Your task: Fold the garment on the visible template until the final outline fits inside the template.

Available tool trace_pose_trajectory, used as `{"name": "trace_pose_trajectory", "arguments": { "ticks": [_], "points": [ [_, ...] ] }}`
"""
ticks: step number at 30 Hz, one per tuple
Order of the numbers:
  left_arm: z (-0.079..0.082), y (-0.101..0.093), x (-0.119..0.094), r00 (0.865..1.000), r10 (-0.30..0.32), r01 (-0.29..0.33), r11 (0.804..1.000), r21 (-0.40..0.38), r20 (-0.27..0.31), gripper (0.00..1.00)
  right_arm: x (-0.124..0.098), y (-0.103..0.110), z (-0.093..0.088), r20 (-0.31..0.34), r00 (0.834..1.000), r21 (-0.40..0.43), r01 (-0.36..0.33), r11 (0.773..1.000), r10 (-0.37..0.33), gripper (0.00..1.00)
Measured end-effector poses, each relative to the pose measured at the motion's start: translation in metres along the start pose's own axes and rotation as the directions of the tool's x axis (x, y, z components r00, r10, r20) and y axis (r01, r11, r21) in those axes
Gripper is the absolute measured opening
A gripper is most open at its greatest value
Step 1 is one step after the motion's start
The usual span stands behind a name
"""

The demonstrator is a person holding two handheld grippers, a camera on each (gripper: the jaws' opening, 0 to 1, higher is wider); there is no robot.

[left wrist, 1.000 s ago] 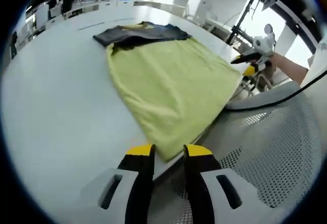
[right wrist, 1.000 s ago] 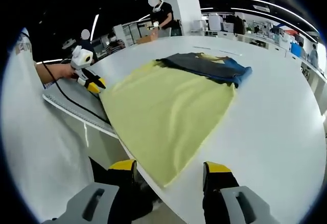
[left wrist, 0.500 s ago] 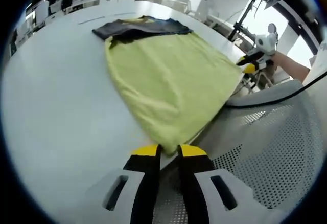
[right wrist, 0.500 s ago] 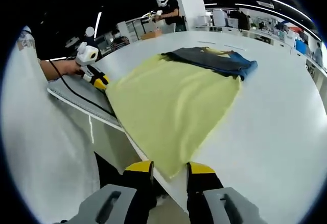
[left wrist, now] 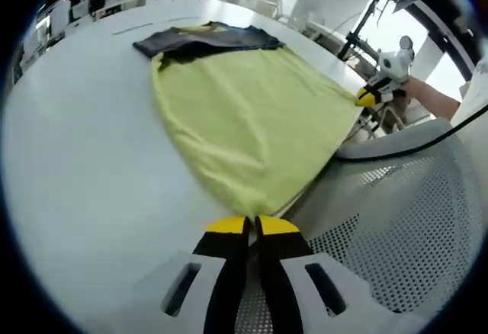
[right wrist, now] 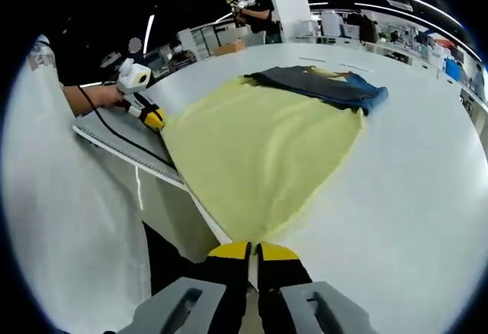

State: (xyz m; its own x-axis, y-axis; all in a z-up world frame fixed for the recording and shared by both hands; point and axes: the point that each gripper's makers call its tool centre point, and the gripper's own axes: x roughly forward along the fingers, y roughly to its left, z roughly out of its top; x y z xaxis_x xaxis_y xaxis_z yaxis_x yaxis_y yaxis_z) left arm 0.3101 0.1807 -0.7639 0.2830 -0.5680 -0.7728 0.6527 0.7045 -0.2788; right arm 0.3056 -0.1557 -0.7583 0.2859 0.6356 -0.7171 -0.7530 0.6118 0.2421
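Both tools, L & R, pinched closed on yellow-green garment's near corners at bench edge, prob. ready to lift for folding.

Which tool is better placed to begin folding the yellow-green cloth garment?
Neither leads: left tool and right tool each sit shut on a near corner of the yellow-green cloth garment, so probably lift both together.

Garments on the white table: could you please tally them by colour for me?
Yellow-green garment: 1
Dark blue-grey garment: 1
Total: 2
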Motion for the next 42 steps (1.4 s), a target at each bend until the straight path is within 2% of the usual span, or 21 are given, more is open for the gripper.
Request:
{"name": "trace_pose_trajectory", "arguments": {
  "ticks": [11,19,29,42],
  "points": [
    [0.002,-0.001,-0.004,1.000,-0.007,0.007,1.000,0.020,0.003,0.00,0.000,0.002,0.004,-0.003,1.000,-0.014,-0.002,1.000,0.002,0.00],
    [0.015,0.001,-0.011,0.999,-0.006,0.005,0.999,0.032,0.039,0.00,-0.003,0.001,0.013,0.013,1.000,-0.024,0.006,1.000,-0.006,0.00],
    [0.036,0.004,-0.018,0.995,0.002,-0.006,1.000,0.031,0.103,0.00,-0.009,-0.008,0.036,0.082,0.996,-0.017,0.046,0.999,-0.044,0.00],
    [0.061,0.011,-0.025,0.984,0.034,-0.042,0.998,0.043,0.175,0.00,-0.017,-0.022,0.066,0.168,0.981,0.010,0.101,0.995,-0.101,0.00]
  ]
}}
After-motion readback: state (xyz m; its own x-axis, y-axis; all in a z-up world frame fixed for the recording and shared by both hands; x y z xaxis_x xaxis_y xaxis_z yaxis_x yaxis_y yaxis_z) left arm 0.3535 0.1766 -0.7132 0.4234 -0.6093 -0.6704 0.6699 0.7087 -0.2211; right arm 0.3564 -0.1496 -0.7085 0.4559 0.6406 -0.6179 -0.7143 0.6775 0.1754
